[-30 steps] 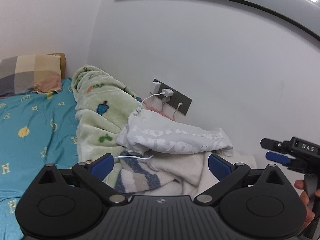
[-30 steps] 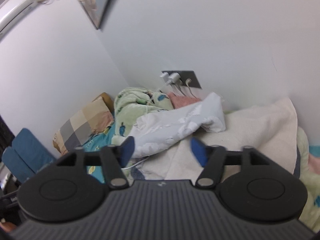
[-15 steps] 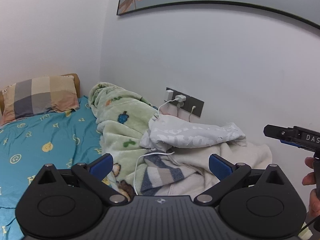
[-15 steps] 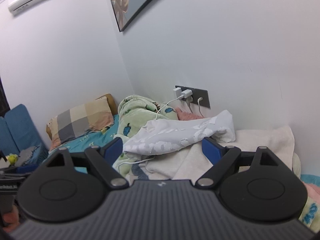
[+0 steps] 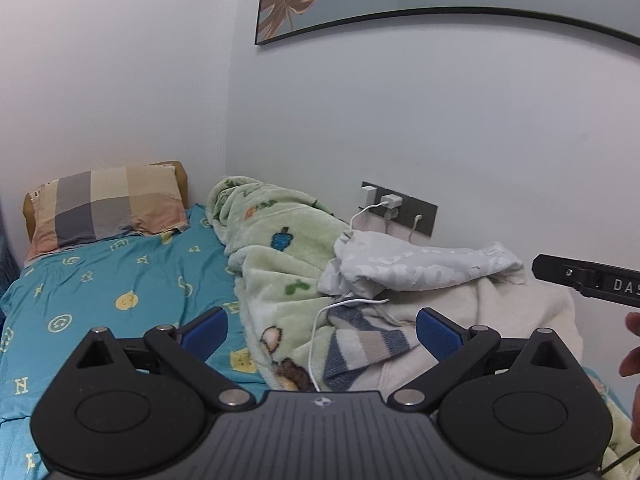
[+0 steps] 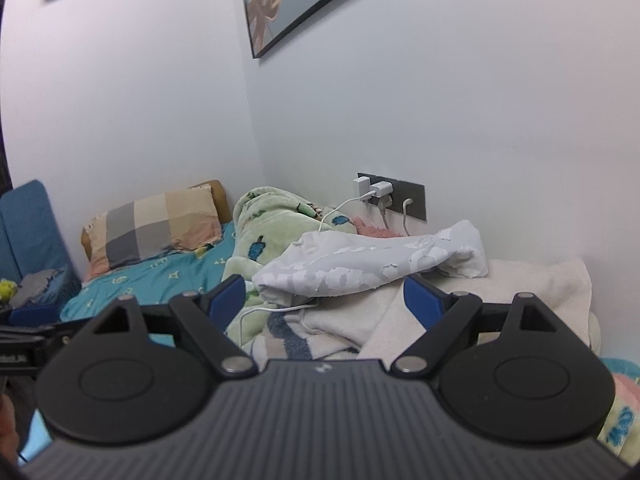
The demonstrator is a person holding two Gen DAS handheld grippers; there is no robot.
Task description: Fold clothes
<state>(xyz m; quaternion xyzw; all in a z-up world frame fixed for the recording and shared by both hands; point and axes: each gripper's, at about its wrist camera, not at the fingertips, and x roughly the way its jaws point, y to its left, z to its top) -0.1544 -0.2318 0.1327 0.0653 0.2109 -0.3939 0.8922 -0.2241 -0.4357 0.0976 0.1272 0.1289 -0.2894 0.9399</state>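
Blue pads on both tools stand wide apart with nothing between them: the left gripper [image 5: 322, 330] and the right gripper [image 6: 325, 300] are both empty and short of the heap, so the step in hand looks like the approach to a first garment, with no fold yet begun. Just beyond the pads lies a cream and blue striped knit [image 5: 360, 346] with a white charging cable [image 5: 320, 332] trailing across it. Above that, on top of the pile, rests a white garment with a cracked print [image 6: 372, 268], bunched and lying crosswise over a cream fleece [image 6: 532, 284]. A green cartoon blanket [image 5: 276, 248] is heaped beside them, touching both. Farther off are the turquoise bed sheet [image 5: 100, 280], a checked pillow [image 5: 108, 208] against the wall, and the dark wall socket plate [image 6: 408, 196] where the cable is plugged in. The white garment seems the likeliest pick, being uppermost. The next move probably calls for bringing each gripper to a separate edge of it and lifting it clear without snagging the cable underneath.
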